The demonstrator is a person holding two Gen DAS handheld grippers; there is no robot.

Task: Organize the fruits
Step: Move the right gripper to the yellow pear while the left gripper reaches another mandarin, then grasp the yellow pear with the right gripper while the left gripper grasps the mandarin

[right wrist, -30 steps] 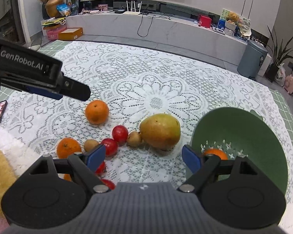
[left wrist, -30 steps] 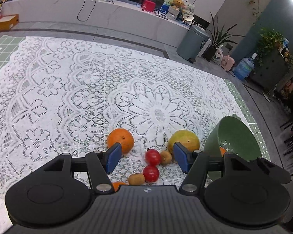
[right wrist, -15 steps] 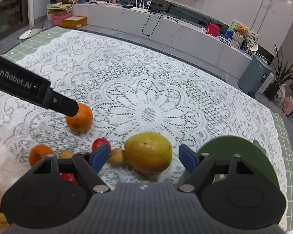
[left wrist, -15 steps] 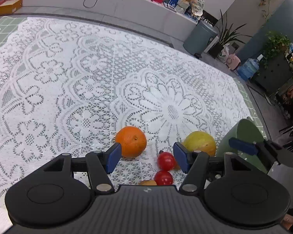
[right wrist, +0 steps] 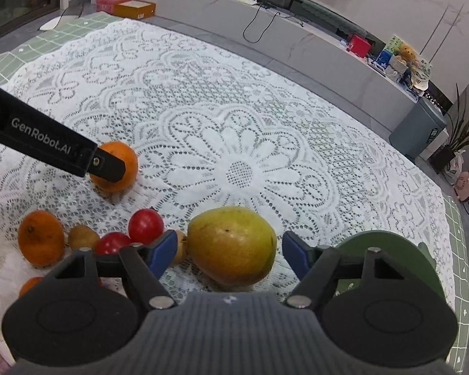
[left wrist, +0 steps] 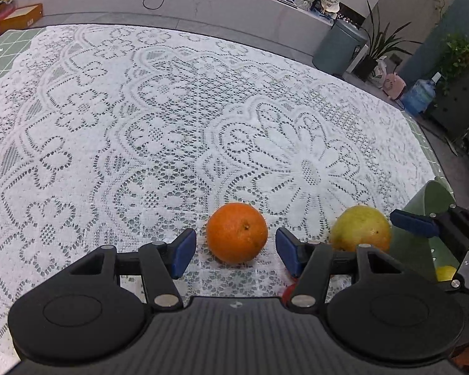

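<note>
— Blue-padded left fingers straddle the orange on the lace-covered desk, closing, a gap either side, nothing gripped.

— And the right fingers?

— Closing round the mango, lying crosswise between them, not yet touched.

— Anything crowding?

— A kiwi and tomatoes just left of the mango; the green bowl waits near right.

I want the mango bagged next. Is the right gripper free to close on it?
Probably yes: the mango sits between the right gripper's closing fingers, not yet touched, though a small brown fruit crowds one finger.
</note>
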